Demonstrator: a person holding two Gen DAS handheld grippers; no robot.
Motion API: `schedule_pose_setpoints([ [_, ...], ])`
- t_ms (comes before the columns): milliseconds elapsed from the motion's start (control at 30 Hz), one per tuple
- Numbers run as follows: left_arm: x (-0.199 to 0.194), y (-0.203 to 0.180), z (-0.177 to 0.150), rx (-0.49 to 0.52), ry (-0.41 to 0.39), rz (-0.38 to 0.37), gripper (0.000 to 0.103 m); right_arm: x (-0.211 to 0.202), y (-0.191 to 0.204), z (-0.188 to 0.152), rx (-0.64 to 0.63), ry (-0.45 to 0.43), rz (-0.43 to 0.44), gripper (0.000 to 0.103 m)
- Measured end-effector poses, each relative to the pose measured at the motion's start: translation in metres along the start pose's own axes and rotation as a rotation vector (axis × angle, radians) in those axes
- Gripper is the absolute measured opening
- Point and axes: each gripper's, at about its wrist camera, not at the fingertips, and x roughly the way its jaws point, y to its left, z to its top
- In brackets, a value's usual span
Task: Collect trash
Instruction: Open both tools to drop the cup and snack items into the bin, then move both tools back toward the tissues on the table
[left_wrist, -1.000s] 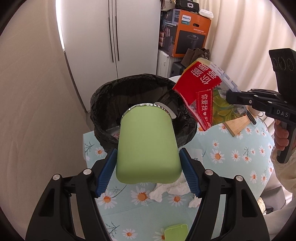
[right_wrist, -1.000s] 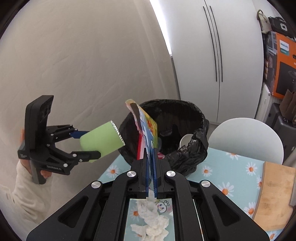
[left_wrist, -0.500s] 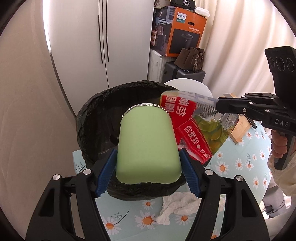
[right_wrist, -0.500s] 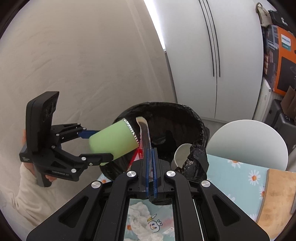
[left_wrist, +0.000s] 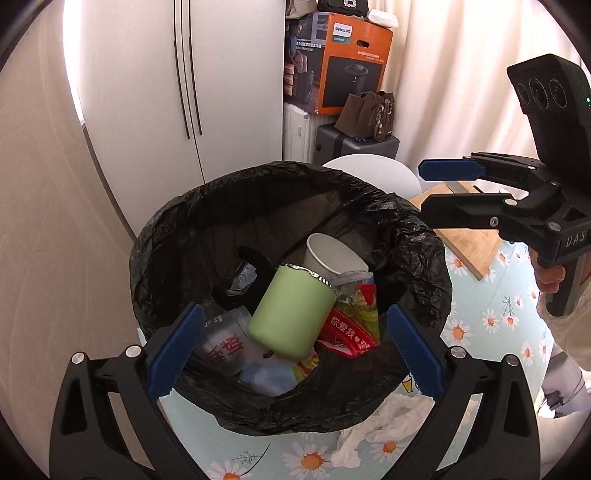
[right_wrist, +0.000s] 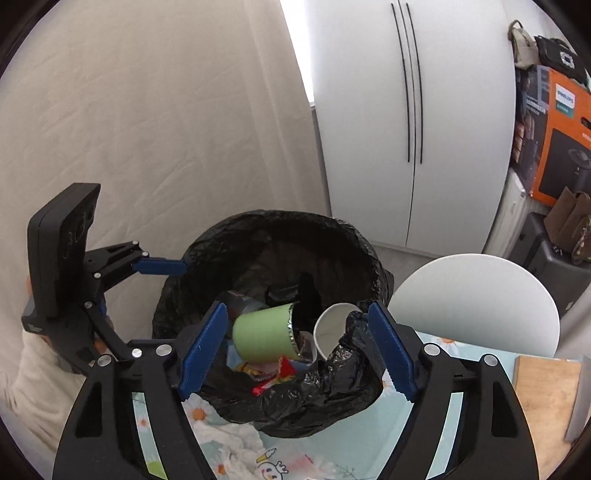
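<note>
- Your left gripper is spread wide with nothing between its blue pads; it sits over the near rim of the black-lined trash bin.
- Just past those pads, the green cup lies tilted inside the bin, its foil-edged mouth pointing away from you, resting on the other rubbish.
- Beside the cup on the right lies the red snack wrapper – white Chinese characters run across it, and more red characters show on a clear wrapper to the cup's left.
- Behind the green cup, a white paper cup leans against the liner, mouth open toward you.
- Your right gripper is likewise spread apart and empty over the bin; on its body, seen from the left wrist, you can read "DAS".
- On the daisy-print tablecloth near the bin sits a crumpled white tissue, and a wooden board lies farther right.
- Farther back stand a white round chair back, a dark suitcase with a brown handbag on it, and an orange box marked "PHILIPS" – beside a white cabinet.
</note>
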Motion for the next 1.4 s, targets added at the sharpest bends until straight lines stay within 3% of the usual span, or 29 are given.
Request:
schedule_pose_setpoints([
  [67,-0.001,-0.002,-0.004,0.011,0.001,0.006,0.097,0.0,-0.003,-0.004,0.017,-0.002,-0.04,0.085],
  [400,-0.022,-0.012,-0.016,-0.006,-0.022,0.061,0.097,-0.012,-0.015,-0.016,0.08,-0.011,-0.14,0.089],
  [667,-0.045,-0.028,-0.045,-0.018,-0.031,0.094,0.097,-0.035,-0.008,-0.035,0.052,-0.003,-0.122,0.093],
  [1133,-0.072,-0.073,-0.12,-0.085,0.026,0.178,0.097,-0.036,0.018,-0.098,-0.013,0.124,-0.076,0.095],
  [1400,-0.067,-0.087,-0.161,-0.16,0.084,0.151,0.097,-0.029,0.033,-0.132,-0.087,0.19,-0.083,0.095],
])
